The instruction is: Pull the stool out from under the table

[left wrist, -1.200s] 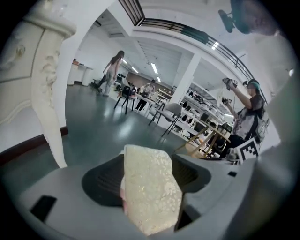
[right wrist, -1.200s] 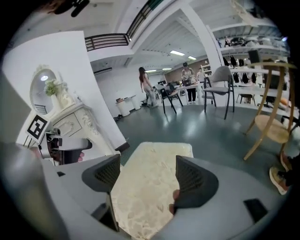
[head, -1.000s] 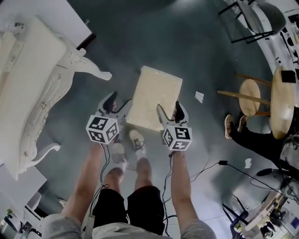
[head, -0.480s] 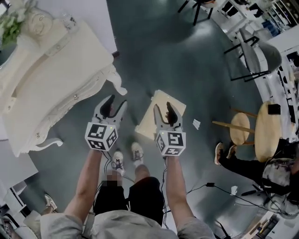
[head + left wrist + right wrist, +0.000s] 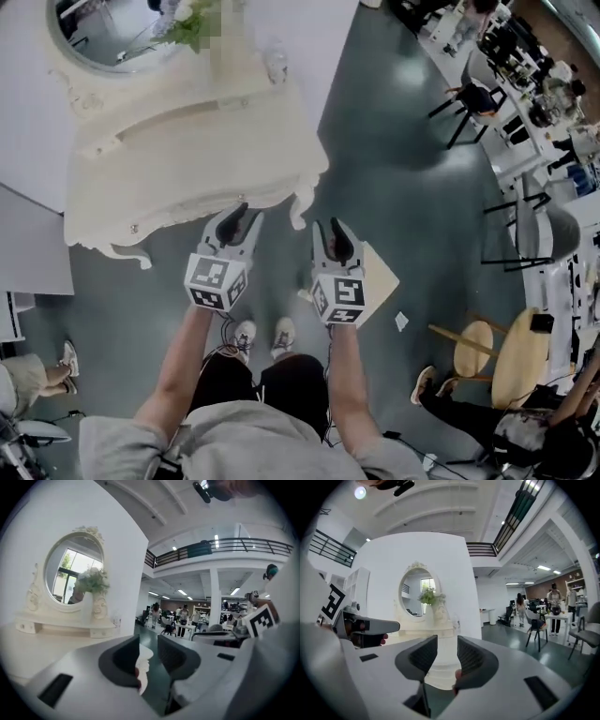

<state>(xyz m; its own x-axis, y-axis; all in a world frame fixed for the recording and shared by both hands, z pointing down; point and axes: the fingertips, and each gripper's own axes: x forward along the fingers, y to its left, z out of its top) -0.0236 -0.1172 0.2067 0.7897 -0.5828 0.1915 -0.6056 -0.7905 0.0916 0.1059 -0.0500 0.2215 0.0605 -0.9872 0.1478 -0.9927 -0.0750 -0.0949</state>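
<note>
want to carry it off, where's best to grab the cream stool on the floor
Probably the stool by its seat rim, two opposite edges, from above on the person's side. The flat square top lies level with no handle showing, and its legs are hidden beneath.

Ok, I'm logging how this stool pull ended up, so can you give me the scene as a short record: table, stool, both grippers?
table: white ornate dressing table with an oval mirror, against the wall
stool: cream-topped stool on the grey floor, out from under the table, partly behind the right gripper
left gripper: held up toward the table; jaws narrowly apart, have just been closing, nothing between them
right gripper: likewise; jaws narrowly apart, have just been closing, empty
task state: stool looks pulled out
</note>
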